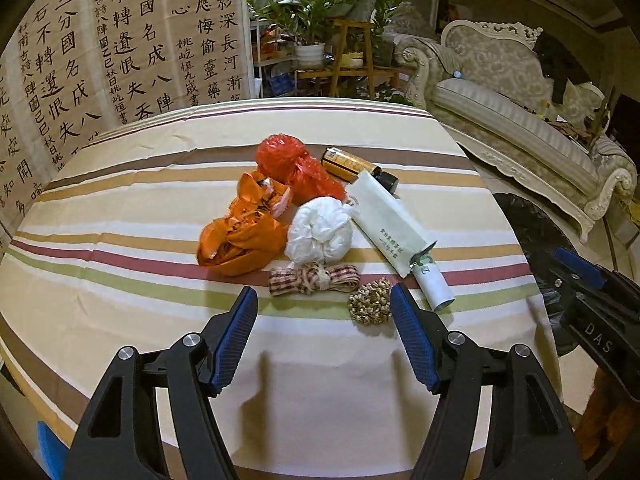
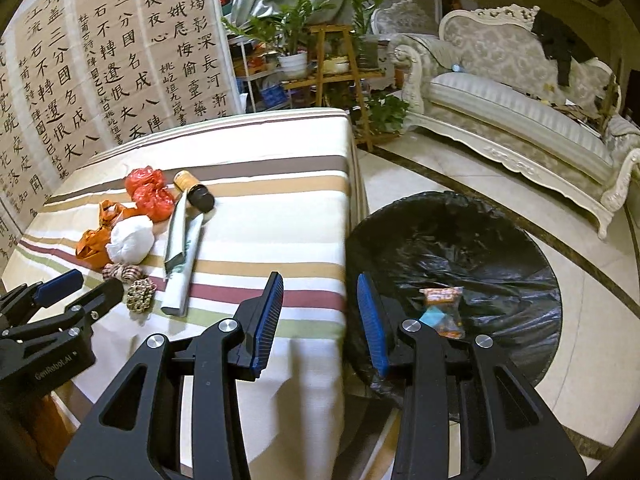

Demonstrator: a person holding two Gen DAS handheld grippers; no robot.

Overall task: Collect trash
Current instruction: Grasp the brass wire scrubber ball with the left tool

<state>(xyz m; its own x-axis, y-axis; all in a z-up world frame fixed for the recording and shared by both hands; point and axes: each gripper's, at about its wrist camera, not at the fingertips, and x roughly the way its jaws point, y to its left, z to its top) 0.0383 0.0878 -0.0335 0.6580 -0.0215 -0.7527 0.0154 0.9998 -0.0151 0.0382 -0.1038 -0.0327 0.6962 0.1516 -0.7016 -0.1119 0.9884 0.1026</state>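
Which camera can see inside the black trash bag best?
The right wrist view. There the trash bag lies wide open beside the table, and you can look down at the snack wrapper lying inside it. The left wrist view catches only a dark edge of the bag past the table's right side, nothing inside.

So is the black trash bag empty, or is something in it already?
Not empty. The trash bag stands open beside the table, with an orange snack wrapper lying inside.

Print on the snack wrapper (image 2: 442, 312) in the bin too small to read, bottle (image 1: 357, 168) partly hidden by the paper sleeve (image 1: 390, 222)
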